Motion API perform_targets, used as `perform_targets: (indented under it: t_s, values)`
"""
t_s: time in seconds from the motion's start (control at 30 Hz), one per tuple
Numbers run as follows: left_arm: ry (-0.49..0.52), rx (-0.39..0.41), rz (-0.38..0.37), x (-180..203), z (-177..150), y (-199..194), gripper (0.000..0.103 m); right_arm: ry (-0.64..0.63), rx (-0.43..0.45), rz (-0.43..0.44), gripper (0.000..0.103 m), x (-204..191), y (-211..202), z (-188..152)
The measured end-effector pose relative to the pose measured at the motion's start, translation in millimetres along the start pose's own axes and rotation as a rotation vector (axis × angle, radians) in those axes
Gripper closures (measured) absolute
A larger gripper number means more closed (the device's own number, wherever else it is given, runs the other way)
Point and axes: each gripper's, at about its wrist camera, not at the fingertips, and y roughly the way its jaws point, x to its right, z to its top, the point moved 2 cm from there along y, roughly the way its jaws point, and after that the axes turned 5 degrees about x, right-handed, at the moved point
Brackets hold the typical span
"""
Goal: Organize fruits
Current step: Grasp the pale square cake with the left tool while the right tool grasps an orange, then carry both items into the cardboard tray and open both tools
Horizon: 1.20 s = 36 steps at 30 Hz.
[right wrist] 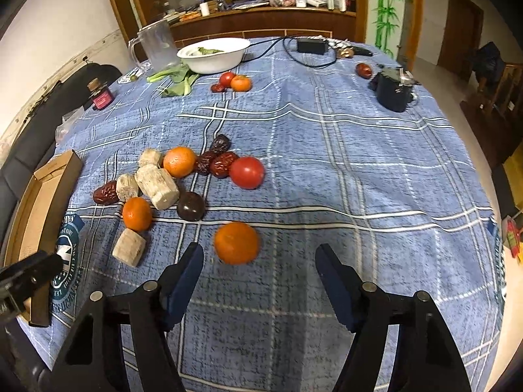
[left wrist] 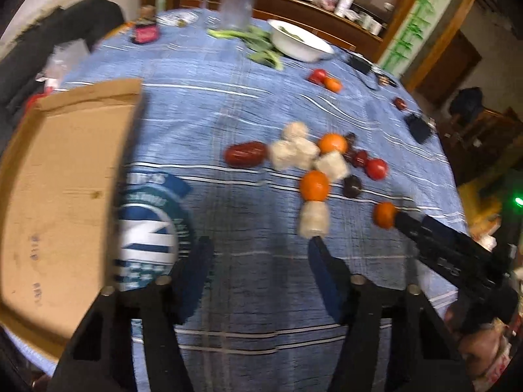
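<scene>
A pile of fruit lies mid-table: tangerines (right wrist: 179, 161), a tomato (right wrist: 247, 172), red dates (right wrist: 105, 192), a dark round fruit (right wrist: 191, 206) and pale sugarcane chunks (right wrist: 157, 187). One tangerine (right wrist: 236, 242) lies apart, just beyond my open, empty right gripper (right wrist: 260, 253), between its fingers' lines. My left gripper (left wrist: 261, 245) is open and empty, a sugarcane chunk (left wrist: 313, 219) just past its right finger. The pile shows in the left wrist view too (left wrist: 313, 160). A cardboard box (left wrist: 59, 196) lies at the left.
A white bowl (right wrist: 214, 55), greens (right wrist: 176, 80), a clear jug (right wrist: 157, 45) and a small pink jar (right wrist: 100, 96) stand at the far side. More fruit (right wrist: 235, 82) lies near the bowl. A black pot (right wrist: 394, 89), a lone date (right wrist: 363, 70) and cables lie far right.
</scene>
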Motion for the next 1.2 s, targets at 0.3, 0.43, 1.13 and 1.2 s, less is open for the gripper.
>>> perform_targets:
  t_s: [0.3,0.43,1.13,1.2]
  values:
    - [0.089,-0.025,-0.08,28.1,13.4,29.1,0.05,-0.015,-0.043,0.04,0.039,-8.0,22.2,6.8]
    - [0.109,-0.068,-0.112,35.5,13.4,48.2,0.059,-0.018,-0.054,0.042,0.041,-6.5,28.2,7.5]
    - [0.062,-0.013,-0.086,21.9,9.6,23.6,0.075,-0.018,-0.06,0.101,0.068,-15.4,17.7,2.6]
    - [0.031,0.013,-0.073,6.8,12.1,7.4,0.075,-0.024,-0.05,0.125,0.068,-24.6,11.0,3.8]
